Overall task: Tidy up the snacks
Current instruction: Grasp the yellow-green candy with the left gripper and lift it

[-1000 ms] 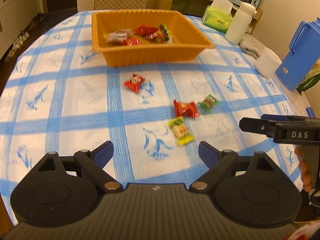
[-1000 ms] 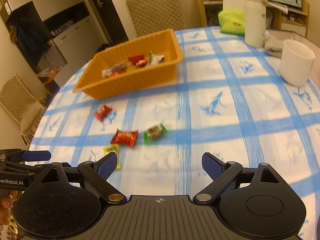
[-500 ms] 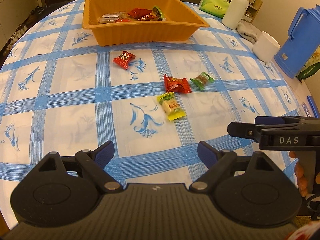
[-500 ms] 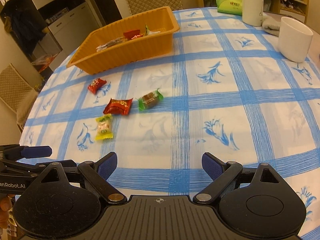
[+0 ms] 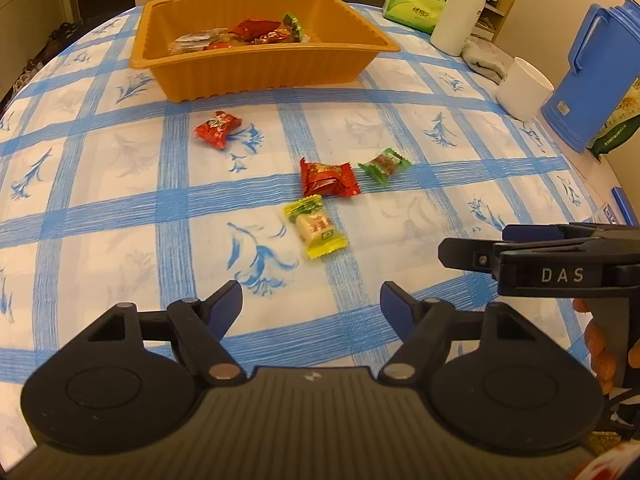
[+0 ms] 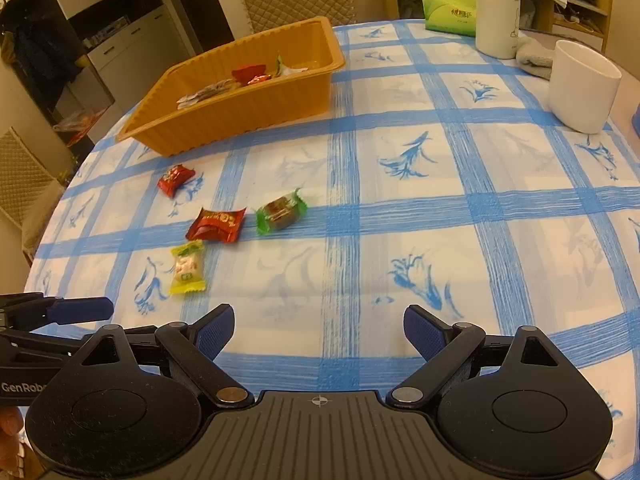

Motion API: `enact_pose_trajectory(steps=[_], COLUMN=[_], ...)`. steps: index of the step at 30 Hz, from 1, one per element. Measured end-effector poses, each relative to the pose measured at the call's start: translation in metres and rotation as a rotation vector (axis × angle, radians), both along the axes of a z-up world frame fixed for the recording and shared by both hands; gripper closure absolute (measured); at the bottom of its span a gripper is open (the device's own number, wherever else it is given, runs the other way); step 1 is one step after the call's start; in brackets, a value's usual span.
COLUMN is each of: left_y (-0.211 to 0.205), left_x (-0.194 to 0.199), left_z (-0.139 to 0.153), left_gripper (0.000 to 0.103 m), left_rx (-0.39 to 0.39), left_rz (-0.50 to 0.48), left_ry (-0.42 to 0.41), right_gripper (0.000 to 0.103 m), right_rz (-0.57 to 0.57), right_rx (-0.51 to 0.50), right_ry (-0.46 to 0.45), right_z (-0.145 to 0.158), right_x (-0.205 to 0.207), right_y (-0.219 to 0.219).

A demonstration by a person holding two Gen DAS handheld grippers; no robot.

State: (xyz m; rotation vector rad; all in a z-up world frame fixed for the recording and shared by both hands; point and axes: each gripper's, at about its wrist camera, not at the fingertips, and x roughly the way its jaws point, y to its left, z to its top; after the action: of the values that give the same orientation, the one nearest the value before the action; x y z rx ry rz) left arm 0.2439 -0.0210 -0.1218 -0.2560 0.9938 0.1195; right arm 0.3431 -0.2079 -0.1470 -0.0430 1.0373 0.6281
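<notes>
Several candies already in orange tray (image 5: 256,68); four wrapped candies left on tablecloth (image 5: 100,216). Left gripper (image 5: 311,304) jaws just narrowing (empty); right gripper (image 6: 319,330) wide, empty.

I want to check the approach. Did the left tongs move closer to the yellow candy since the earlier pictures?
Yes. In the left wrist view the yellow candy and orange tray now sit nearer the left tongs, so these advanced toward them. Their jaws have just been closing, nothing between them.

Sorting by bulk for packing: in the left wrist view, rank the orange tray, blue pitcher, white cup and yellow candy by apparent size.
1. orange tray
2. blue pitcher
3. white cup
4. yellow candy
The fisheye squeezes things at the edge, so the pitcher's rank against the tray is unsure.
</notes>
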Motion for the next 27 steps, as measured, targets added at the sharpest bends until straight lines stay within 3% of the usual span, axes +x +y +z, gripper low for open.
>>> enact_pose_trajectory(steps=[24, 27], left_y=[0.003, 0.004], left_x=[0.051, 0.053], left_z=[-0.016, -0.018], left_gripper=[0.065, 0.075], left_rx=[0.024, 0.035], left_rz=[-0.016, -0.024], left_ry=[-0.017, -0.015], right_gripper=[0.012, 0.012], right_rz=[-0.057, -0.058], right_rx=[0.002, 0.005], right_ry=[0.005, 0.007], right_z=[-0.002, -0.001], right_x=[0.017, 0.018], right_y=[-0.004, -0.003])
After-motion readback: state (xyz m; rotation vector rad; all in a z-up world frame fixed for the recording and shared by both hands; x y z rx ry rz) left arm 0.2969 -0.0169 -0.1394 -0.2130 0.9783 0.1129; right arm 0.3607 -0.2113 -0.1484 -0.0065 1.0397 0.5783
